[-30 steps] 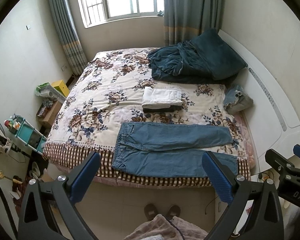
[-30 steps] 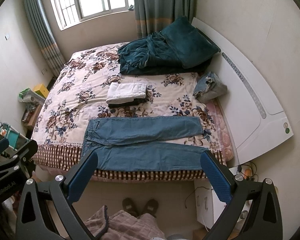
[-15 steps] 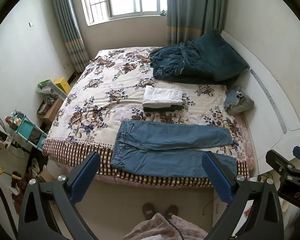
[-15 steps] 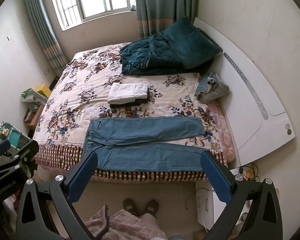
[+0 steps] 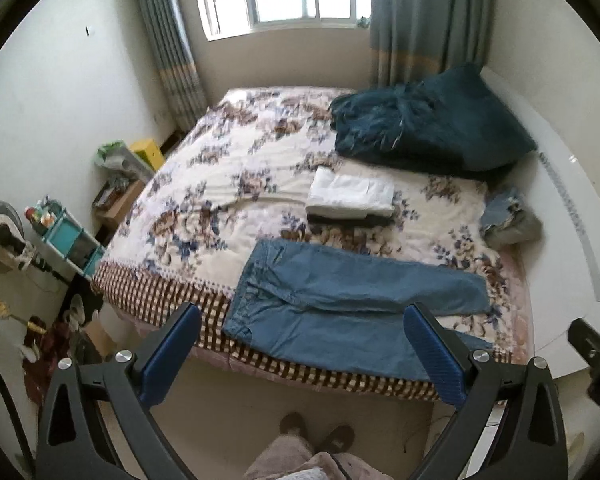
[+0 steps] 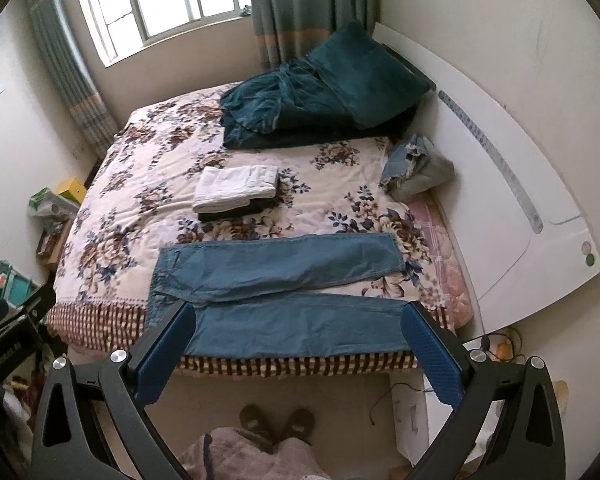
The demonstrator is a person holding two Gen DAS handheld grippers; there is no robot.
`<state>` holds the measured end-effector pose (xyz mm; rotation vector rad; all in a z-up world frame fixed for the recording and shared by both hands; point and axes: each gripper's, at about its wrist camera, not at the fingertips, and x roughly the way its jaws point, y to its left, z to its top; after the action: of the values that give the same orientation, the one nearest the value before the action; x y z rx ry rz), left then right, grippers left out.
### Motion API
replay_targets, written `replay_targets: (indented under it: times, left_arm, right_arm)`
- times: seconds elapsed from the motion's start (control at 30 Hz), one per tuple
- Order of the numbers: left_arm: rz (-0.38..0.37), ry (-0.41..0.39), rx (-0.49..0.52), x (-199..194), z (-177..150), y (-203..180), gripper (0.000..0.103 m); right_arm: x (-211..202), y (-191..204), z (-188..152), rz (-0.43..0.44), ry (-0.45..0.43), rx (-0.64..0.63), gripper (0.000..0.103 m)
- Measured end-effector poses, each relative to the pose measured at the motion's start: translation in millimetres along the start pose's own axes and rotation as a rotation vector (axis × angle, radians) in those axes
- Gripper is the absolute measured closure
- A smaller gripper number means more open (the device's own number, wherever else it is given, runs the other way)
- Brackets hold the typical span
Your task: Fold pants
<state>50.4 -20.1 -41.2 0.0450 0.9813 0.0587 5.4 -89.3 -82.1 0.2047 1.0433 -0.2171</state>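
Observation:
Blue denim pants (image 5: 340,304) lie flat across the near edge of the floral bed (image 5: 228,184), waistband to the left, both legs stretched to the right. They also show in the right wrist view (image 6: 284,288). My left gripper (image 5: 300,354) is open and empty, held above the floor in front of the bed near the waistband end. My right gripper (image 6: 296,350) is open and empty, held in front of the near leg. Neither touches the pants.
A folded white and dark stack (image 5: 350,196) lies mid-bed. A teal blanket and pillow (image 5: 428,124) sit at the head end, a crumpled denim piece (image 6: 416,170) by the white headboard (image 6: 512,208). A shelf cart and clutter (image 5: 64,240) stand left. Slippered feet (image 5: 316,436) stand below.
Both grippers have moved closer to the bed's near edge; the left view has swung left and tilted. The pants have not moved.

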Motion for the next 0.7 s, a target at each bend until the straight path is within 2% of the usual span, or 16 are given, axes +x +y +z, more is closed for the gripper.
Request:
replay_targets:
  times: [0.27,0.4,0.57,0.7]
  left_arm:
    - [0.032,0.117,0.023,100.7,5.1,-19.4,0.0]
    - [0.029,0.184,0.043,164.0,22.8,-29.2,0.0]
    - [0.008,0.266,0.073,243.0,50.9,-36.7,0.0]
    - [0.011,0.301,0.12,302.7,69.5,-44.1,0.0]
  right_arm:
    - [110.5,-20.9,16.9,-0.042,0.09,0.1,0.0]
    - [184.9,-33.0,23.7,-0.067,0.149,0.134,0.0]
    - [270.7,-22.8,45.3,-0.126,0.215,0.172,0.0]
    - [347.3,-17.1,69.9,-0.166,0.26,0.151,0.0]
